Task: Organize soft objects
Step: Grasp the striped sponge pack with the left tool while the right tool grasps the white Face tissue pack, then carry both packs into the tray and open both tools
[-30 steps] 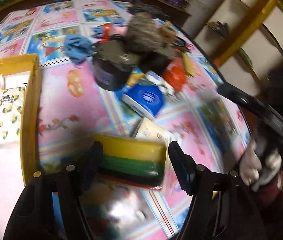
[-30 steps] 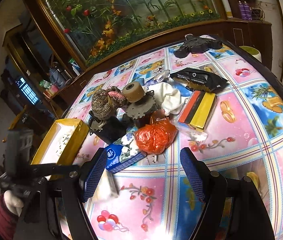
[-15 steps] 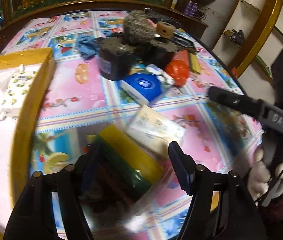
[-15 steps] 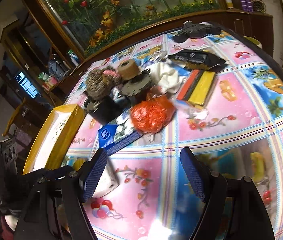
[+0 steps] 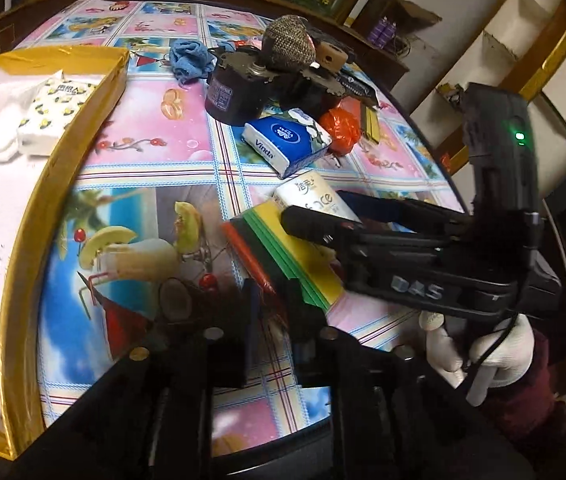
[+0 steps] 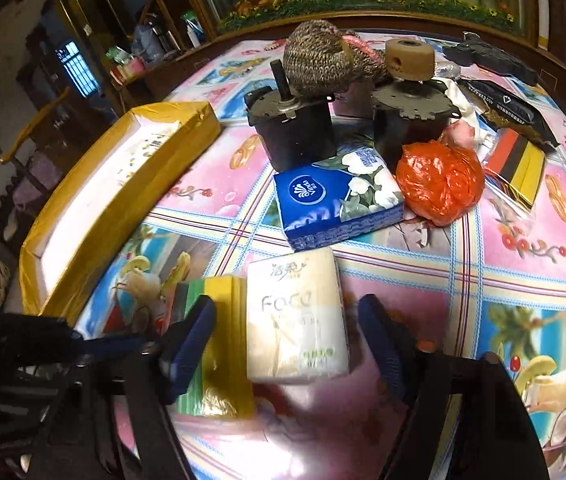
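Note:
A pack of yellow, green and red sponge cloths [image 5: 283, 256] lies on the tablecloth; my left gripper [image 5: 273, 308] is shut on its near corner. It also shows in the right wrist view [image 6: 219, 344]. A cream "Face" tissue pack [image 6: 297, 316] lies beside it, between the fingers of my open right gripper [image 6: 289, 334]. In the left wrist view the right gripper [image 5: 315, 210] reaches over the cream pack [image 5: 311, 198]. A blue Vinda tissue pack [image 6: 335, 204] lies just beyond. A yellow-rimmed tray [image 5: 83, 128] at left holds a patterned tissue pack [image 5: 53, 110].
Behind the Vinda pack stand two dark metal motor parts [image 6: 295, 128], a knitted hat [image 6: 323, 64], a tape roll [image 6: 409, 60] and an orange plastic bag [image 6: 441, 182]. Another sponge pack [image 6: 519, 168] and black pouches [image 6: 511, 106] lie at right. A blue cloth [image 5: 189, 60] lies far back.
My left gripper has closed on the sponge pack's corner and the pack has turned. My right gripper has dropped low and moved in around the cream tissue pack.

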`<state>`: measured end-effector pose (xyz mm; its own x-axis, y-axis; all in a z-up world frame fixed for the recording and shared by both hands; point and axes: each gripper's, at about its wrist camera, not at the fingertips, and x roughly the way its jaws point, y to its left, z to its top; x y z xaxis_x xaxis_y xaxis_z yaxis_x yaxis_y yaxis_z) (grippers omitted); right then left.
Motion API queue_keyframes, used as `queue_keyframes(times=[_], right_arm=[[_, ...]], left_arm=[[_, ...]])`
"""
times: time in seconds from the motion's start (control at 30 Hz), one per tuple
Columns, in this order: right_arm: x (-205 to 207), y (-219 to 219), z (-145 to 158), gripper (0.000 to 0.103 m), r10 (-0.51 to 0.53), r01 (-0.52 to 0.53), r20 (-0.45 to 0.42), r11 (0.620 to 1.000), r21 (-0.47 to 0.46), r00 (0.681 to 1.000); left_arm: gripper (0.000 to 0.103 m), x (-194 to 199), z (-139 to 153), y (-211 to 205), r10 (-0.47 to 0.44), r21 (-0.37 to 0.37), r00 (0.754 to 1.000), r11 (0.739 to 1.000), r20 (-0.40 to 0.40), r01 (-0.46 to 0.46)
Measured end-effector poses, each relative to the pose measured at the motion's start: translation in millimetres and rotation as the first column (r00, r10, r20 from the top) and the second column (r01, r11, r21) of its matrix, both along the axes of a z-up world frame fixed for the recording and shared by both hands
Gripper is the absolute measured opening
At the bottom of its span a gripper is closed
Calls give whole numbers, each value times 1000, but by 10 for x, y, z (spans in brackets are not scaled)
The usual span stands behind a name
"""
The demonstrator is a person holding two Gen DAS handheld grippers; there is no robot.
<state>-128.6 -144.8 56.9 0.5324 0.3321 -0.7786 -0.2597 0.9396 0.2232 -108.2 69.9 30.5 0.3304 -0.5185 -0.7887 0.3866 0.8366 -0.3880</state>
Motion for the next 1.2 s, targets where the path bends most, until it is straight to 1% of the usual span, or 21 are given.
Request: queue_keyframes(times=[0.03,0.07,0.13,0.17,0.2,0.27,0.33,0.37,0.4,0.43,0.47,0.5,0.53,0.57,0.6,0.7,0.77,0.8,0.93,1.1,1.2], right_arm=[[32,7,20,48,-1,1,-3,1000,0,1000],[49,9,31,43,-5,5,-16,1000,-6,1000],[48,-48,46,43,-33,33,-22,999,-34,999],[23,-63,52,43,-47,47,-18,998,-50,999],[6,-115,56,43,-61,60,-15,996,-63,998],[-55,-230,66,43,-96,94,-17,993,-70,995],[-107,-377,83,44,-133,131,-18,988,-75,991],[-129,-454,87,44,-147,145,-17,987,-74,989],[-149,-498,95,44,-154,152,-18,986,-70,988],[-168,-554,96,44,-161,160,-20,985,-61,987],[-198,-577,112,44,-164,163,-22,985,-57,986],[-213,-598,114,44,-166,164,-21,985,-54,986],[-223,-591,117,44,-164,163,-21,985,-56,986],[-234,-575,120,45,-161,160,-19,985,-65,987],[-226,-546,113,46,-159,157,-17,985,-75,987],[-219,-465,87,47,-148,146,-9,983,-110,989],[-227,-419,81,46,-138,138,6,983,-125,990],[-226,-416,78,45,-134,134,8,984,-120,991],[-254,-421,91,44,-130,130,7,988,-89,992],[-313,-357,193,44,-108,109,24,992,-64,994],[-349,-270,288,44,-86,88,38,995,-51,996]], left_arm=[[23,3,11,1,9,-7,1000,1000,1,-9],[29,4,25,1,20,-13,1000,1000,3,-20],[44,3,49,-34,32,-27,999,999,4,-32],[56,-2,53,-77,31,-25,1000,999,6,-31],[59,-9,50,-147,31,-10,999,999,14,-31],[60,5,15,-300,24,34,999,999,28,-25],[60,33,-58,-488,18,101,999,995,30,-21],[64,37,-106,-600,10,153,1000,988,30,-14],[72,-15,-100,-746,-11,230,994,973,105,-13],[75,-39,-148,-838,-36,290,993,957,115,1],[79,-106,-187,-971,-74,365,985,931,154,13],[78,-153,-178,-1008,-89,359,980,933,177,20],[75,-188,-175,-1038,-110,346,979,937,170,45],[53,-212,-151,-1057,-131,345,975,937,178,62],[44,-237,-126,-1063,-156,335,971,938,182,88],[40,-211,-103,-974,-144,306,975,948,167,88],[39,-175,-73,-861,-121,257,982,963,145,81],[39,-163,-40,-790,-109,225,984,971,139,76],[39,-229,106,-624,-60,153,986,988,153,37],[39,-244,353,-310,8,52,985,999,175,-18],[39,-242,476,-59,50,15,981,998,188,-54]])
